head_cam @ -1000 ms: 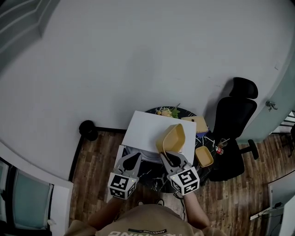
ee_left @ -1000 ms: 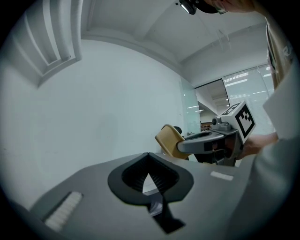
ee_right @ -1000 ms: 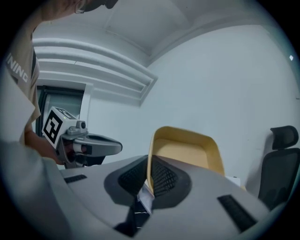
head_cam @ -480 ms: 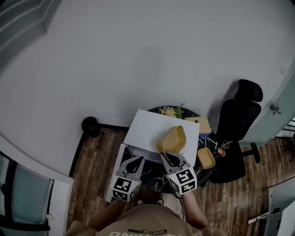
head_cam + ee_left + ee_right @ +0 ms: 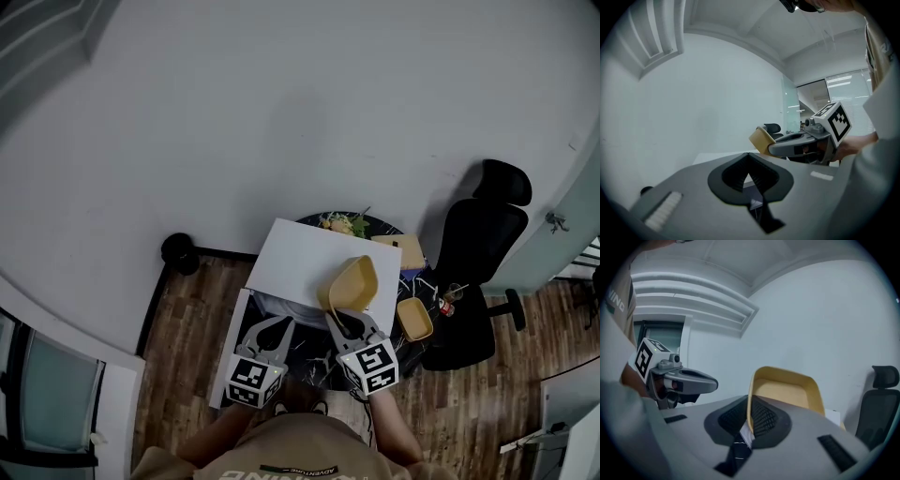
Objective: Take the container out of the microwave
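A yellow container hangs tilted in front of the white microwave, its open side facing the person. My right gripper is shut on its near rim; in the right gripper view the rim sits pinched between the ribbed pads. My left gripper hovers beside it to the left, before the microwave's opening, with its jaws closed together and nothing in them. The left gripper view shows its tips meeting, with the container and right gripper off to the right.
The microwave door stands open at the left. A dark round table carries a second yellow container, a flat lid and some greens. A black office chair stands to the right.
The right gripper has sunk a little with the container in it. The left gripper has stayed where it was.
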Motion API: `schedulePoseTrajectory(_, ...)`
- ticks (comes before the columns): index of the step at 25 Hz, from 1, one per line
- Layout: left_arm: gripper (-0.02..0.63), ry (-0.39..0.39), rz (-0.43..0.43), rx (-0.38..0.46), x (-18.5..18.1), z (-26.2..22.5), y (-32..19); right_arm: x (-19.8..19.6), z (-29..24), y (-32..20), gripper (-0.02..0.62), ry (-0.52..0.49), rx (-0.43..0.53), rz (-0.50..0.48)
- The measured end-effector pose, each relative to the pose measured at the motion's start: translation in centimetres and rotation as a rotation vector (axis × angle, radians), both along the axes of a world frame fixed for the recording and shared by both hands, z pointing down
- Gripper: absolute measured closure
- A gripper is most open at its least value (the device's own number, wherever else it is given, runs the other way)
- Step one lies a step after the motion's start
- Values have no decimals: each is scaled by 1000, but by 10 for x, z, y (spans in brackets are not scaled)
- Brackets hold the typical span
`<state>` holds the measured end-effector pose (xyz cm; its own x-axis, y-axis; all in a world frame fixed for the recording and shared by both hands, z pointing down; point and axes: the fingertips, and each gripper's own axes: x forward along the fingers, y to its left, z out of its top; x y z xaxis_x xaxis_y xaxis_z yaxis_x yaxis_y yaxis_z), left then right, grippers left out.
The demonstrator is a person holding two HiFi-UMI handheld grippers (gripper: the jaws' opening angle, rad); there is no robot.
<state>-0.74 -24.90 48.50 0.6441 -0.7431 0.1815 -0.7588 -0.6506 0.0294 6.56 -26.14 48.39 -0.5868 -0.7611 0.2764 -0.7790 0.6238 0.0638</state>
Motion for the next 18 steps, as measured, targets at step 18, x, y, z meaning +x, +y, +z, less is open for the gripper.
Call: schedulePoseTrajectory(18, 598, -2, 1, 12, -3, -4, -2, 0, 0, 0, 575, 12, 18, 0)
